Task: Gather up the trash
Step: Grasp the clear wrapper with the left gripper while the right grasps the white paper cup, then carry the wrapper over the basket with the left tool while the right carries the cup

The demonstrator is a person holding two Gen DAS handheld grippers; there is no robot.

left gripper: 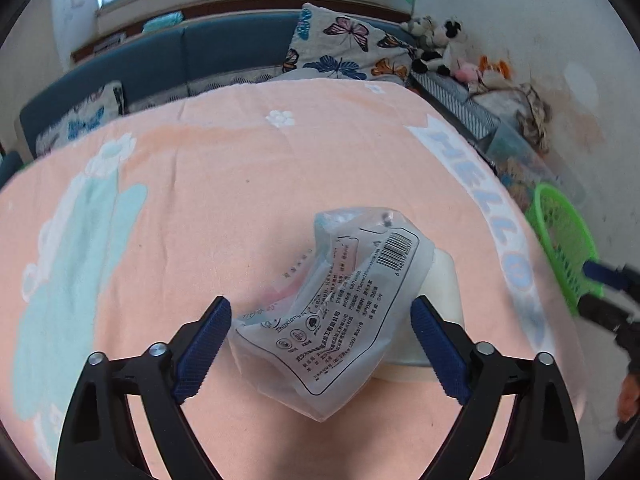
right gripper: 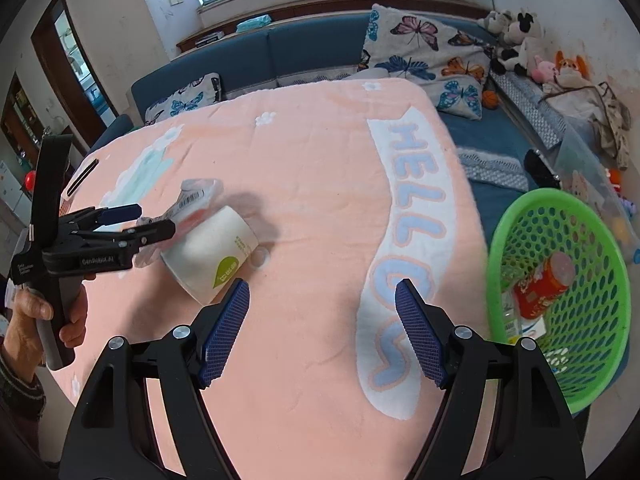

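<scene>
Left wrist view shows our left hand-held gripper (left gripper: 321, 350) with its jaws wide apart on both sides of a crumpled plastic wrapper (left gripper: 338, 320), not yet pressing it. The wrapper is clear, printed with text and a barcode, and it lies on the counter (left gripper: 240, 168), which is covered by a pink towel, leaning against a white paper cup (left gripper: 444, 292) that lies on its side just behind it. From the right wrist view the wrapper (right gripper: 192, 200) and the cup (right gripper: 212, 254) are touching each other, near the left part of the counter (right gripper: 320, 184), while the green basket (right gripper: 600, 360) hangs at the right edge, well apart from them, with a red can (right gripper: 540, 288) and some other pieces already inside. Our right hand-held gripper (right gripper: 322, 330) is also open and holds nothing, over the bare towel. We judge the wrapper as very light, soft and a little slippery; it will collapse when squeezed, so it is better to close on the thick bunched middle than on a thin edge, which may slide out. The cup is light too and easy to crush, and because it is round it may roll away when the wrapper is lifted off it. Whether the wrapper is fully empty we cannot tell, since the film is cloudy and this view is a little blurred. Two pieces of trash remain on the counter, as far as we see.
</scene>
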